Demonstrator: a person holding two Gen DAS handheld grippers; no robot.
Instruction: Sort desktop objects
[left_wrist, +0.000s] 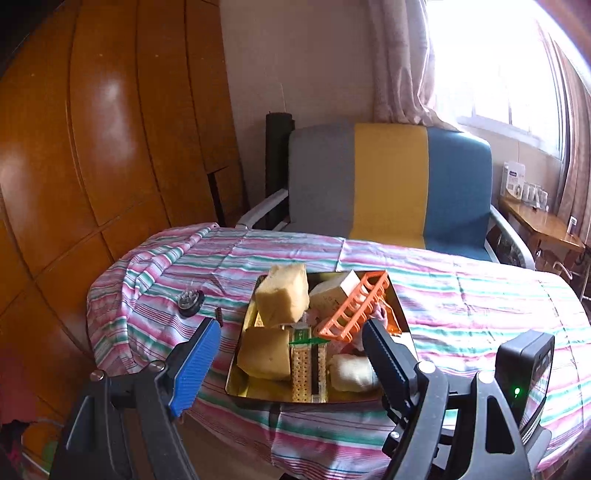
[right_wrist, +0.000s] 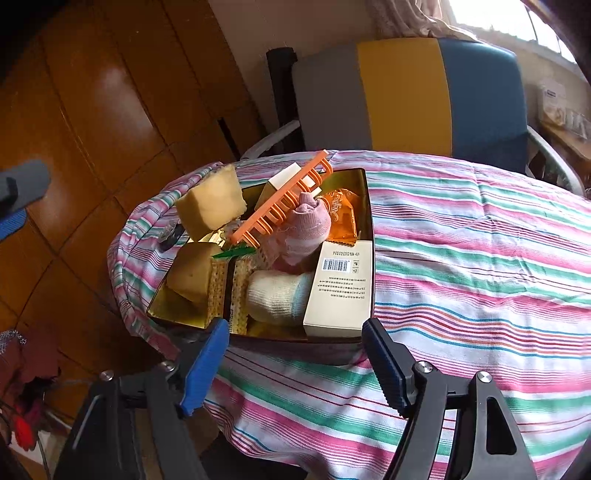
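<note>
The left wrist view looks from the near left corner of the table (left_wrist: 480, 295), tilted downward, across the gold tray (left_wrist: 236, 380) toward the armchair (left_wrist: 388, 184). The right wrist view looks down more steeply from the near edge, close to the same tray (right_wrist: 369, 221). Both share the tray, the striped cloth (right_wrist: 480, 277) and the armchair.

tray (right_wrist: 370, 236) — glossy gold metal | tablecloth (right_wrist: 480, 280) — striped cloth | cupboard (left_wrist: 110, 129) — glossy wood

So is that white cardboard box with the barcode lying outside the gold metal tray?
No, the white cardboard box with the barcode lies inside the gold metal tray, against its right wall beside a cream rolled sock.
</note>
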